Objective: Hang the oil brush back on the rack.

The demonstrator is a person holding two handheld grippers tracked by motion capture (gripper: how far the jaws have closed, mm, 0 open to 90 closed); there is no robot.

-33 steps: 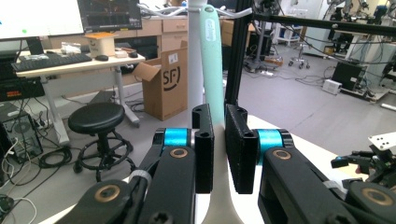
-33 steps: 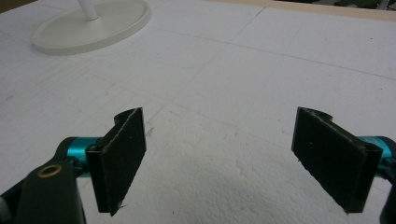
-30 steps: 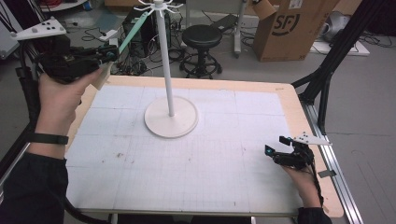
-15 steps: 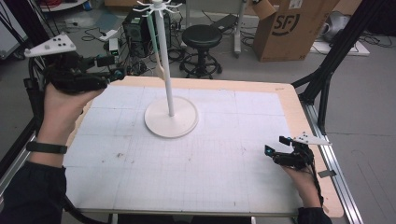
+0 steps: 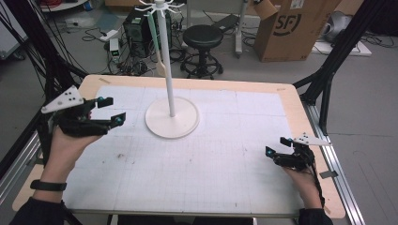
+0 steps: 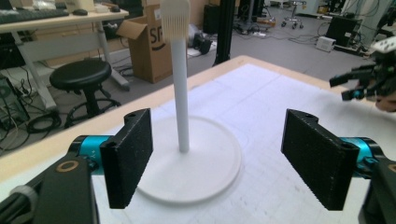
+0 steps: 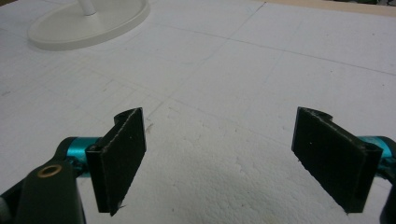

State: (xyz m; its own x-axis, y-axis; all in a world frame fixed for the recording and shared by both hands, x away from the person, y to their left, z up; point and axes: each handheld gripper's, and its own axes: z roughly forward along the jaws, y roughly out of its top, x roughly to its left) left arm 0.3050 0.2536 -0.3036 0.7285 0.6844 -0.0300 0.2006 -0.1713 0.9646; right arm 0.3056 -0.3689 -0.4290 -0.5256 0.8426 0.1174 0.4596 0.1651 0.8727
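Cardboard box [image 5: 290, 28] read "SF". Left gripper [image 5: 111, 110] level beside white stand [image 5: 172, 123], jaws just opened wide, empty. Right gripper [image 5: 277, 151] low over table [image 5: 225, 154], jaws wide, empty.

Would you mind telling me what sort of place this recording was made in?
Most likely a lab or workshop: a foam-covered table in a black frame, a computer tower with loose cables on the floor, a cardboard box and a stool behind.

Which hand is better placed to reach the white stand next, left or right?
Left. The left tongs hover open beside the white round-based plastic stand, pointing at its pole, while the right tongs sit near the table's far corner, well away from it.
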